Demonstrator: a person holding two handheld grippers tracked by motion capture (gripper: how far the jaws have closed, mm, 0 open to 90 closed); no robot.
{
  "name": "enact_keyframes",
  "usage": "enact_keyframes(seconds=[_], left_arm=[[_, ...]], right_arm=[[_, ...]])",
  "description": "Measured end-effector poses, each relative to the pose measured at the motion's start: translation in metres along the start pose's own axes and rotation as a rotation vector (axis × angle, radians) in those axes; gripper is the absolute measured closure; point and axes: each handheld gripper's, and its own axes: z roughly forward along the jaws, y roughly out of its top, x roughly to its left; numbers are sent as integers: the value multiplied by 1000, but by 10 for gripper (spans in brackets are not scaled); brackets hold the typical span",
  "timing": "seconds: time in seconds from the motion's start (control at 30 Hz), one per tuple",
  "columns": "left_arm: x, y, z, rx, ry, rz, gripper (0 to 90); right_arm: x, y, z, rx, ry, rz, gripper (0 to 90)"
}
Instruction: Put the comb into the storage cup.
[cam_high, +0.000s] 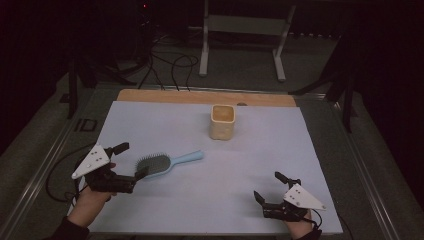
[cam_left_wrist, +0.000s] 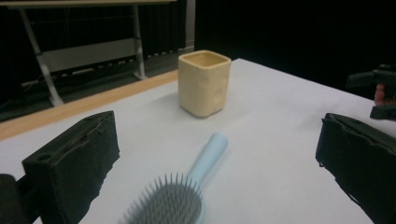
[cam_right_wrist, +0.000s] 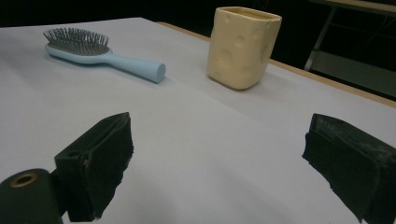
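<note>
The desk (cam_high: 150, 95) is wooden along its far edge and carries a pale sheet (cam_high: 210, 200) over nearly all of its top, with everything lying on that sheet. Toward the far middle stands the cup (cam_high: 222, 121), cream, squarish and upright, its mouth open to the top; in the right gripper view its wall shows shallow round dents. The left gripper (cam_high: 131, 161) sits at the near left of the sheet, held in a hand (cam_high: 91, 196) that comes in from the bottom edge, with its fingers (cam_left_wrist: 74, 163) released and spread wide. The brush (cam_high: 167, 162) lies flat, bristles up, between the left gripper and the cup; its grey bristled head points to the left gripper and lies in the open gap between those fingers, one fingertip right at the edge of the head, though contact cannot be told. Its light blue handle points up and right, toward the cup but well apart from it. The right gripper (cam_high: 269, 186) rests at the near right of the sheet, well apart from the brush and the cup, its fingers (cam_right_wrist: 100, 158) likewise released and spread, with bare sheet between them.
</note>
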Motion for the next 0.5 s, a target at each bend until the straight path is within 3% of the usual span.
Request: enact_keyframes(seconds=[0.5], left_arm=[[2,26,40,25,-49,25,0]], right_arm=[[0,0,-1,-13,15,5,79]])
